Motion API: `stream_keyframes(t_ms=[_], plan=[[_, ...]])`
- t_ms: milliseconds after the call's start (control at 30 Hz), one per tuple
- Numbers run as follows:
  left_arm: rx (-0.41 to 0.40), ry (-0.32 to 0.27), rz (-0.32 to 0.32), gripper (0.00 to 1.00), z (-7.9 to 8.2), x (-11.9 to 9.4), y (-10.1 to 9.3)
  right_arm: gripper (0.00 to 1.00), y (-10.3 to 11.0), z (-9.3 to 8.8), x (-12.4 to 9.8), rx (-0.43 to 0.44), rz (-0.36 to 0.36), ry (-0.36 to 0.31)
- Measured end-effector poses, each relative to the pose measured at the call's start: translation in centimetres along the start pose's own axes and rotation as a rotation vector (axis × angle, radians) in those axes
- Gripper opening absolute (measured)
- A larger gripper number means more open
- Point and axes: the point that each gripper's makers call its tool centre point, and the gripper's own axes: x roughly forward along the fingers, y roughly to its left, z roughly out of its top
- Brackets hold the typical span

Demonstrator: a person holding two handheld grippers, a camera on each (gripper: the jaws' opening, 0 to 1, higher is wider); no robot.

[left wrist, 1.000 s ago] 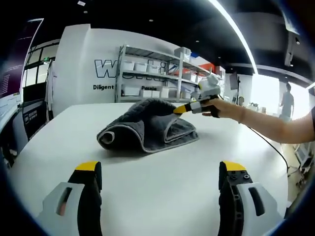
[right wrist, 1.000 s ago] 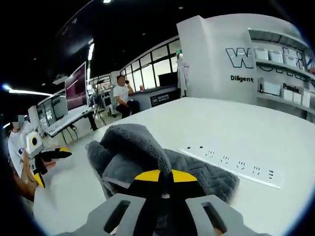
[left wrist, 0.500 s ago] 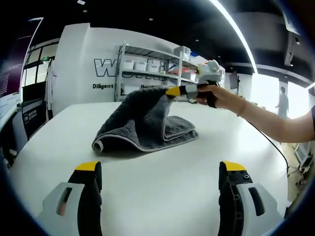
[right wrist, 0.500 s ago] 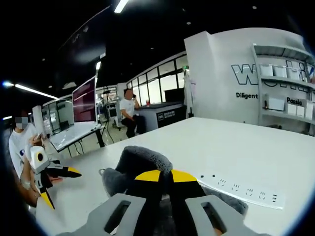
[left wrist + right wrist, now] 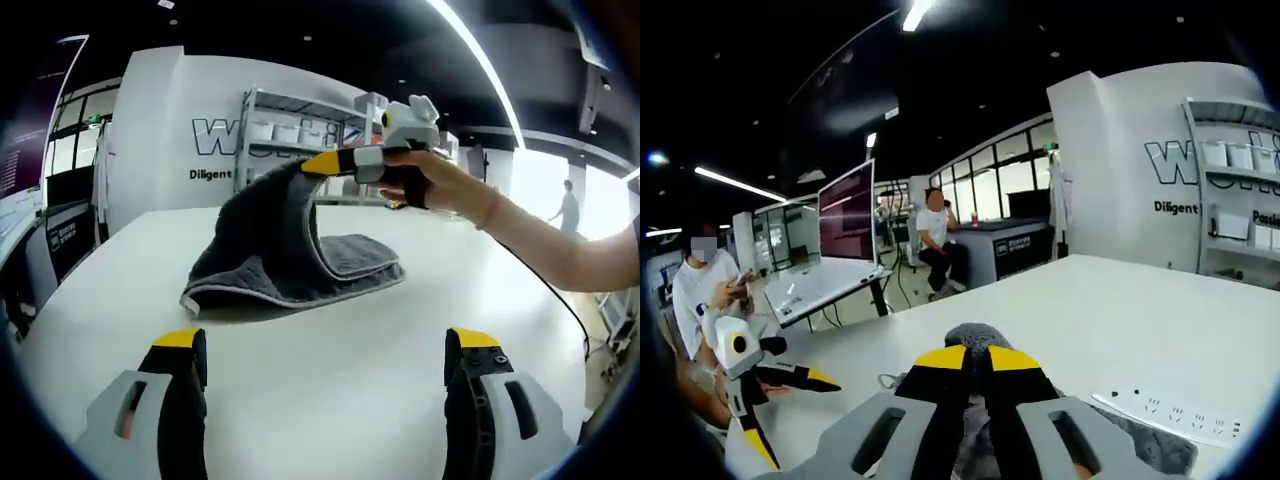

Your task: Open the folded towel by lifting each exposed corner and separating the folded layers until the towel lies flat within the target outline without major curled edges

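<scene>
The right gripper (image 5: 322,162) pinches a corner of the gray towel (image 5: 290,250) and has lifted it higher — the top layer peels up off the white table (image 5: 320,360). The left gripper (image 5: 325,345) waits, spread wide — unfolding has just begun.

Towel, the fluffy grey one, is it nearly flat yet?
Not yet. Done so far: the right tongs are shut on one corner of the fluffy grey towel and hold it up off the white table. In hand: peeling that top layer. Left: the bottom layers are folded, and the left tongs wait open.
</scene>
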Motion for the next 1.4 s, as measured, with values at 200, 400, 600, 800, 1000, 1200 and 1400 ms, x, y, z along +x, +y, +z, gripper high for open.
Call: stream_keyframes(t_ms=[200,400,600,800,1000,1200,1400], plan=[[0.003,-0.002,0.004,0.98,0.0,-0.1,0.1,0.02,2.9,-0.6,3.1,-0.016,0.067,0.031],[0.002,0.001,0.007,0.98,0.0,-0.2,0.2,0.02,5.1,-2.5,5.6,-0.025,0.111,0.101],[-0.002,0.001,0.001,0.98,-0.1,-0.1,0.1,0.03,5.9,-5.5,8.1,-0.067,0.127,0.185],[-0.003,0.008,0.003,0.98,-0.2,-0.1,0.1,0.04,6.5,-8.6,9.7,-0.107,0.14,0.263],[-0.007,0.012,0.0,0.98,-0.3,-0.1,0.1,0.13,7.0,-11.5,10.1,-0.165,0.149,0.321],[-0.009,0.018,-0.002,0.98,-0.5,-0.1,0.1,0.29,7.6,-10.6,9.2,-0.194,0.154,0.278],[-0.01,0.017,-0.005,0.98,-0.5,0.0,0.2,0.54,6.5,-8.9,7.0,-0.22,0.088,0.233]])
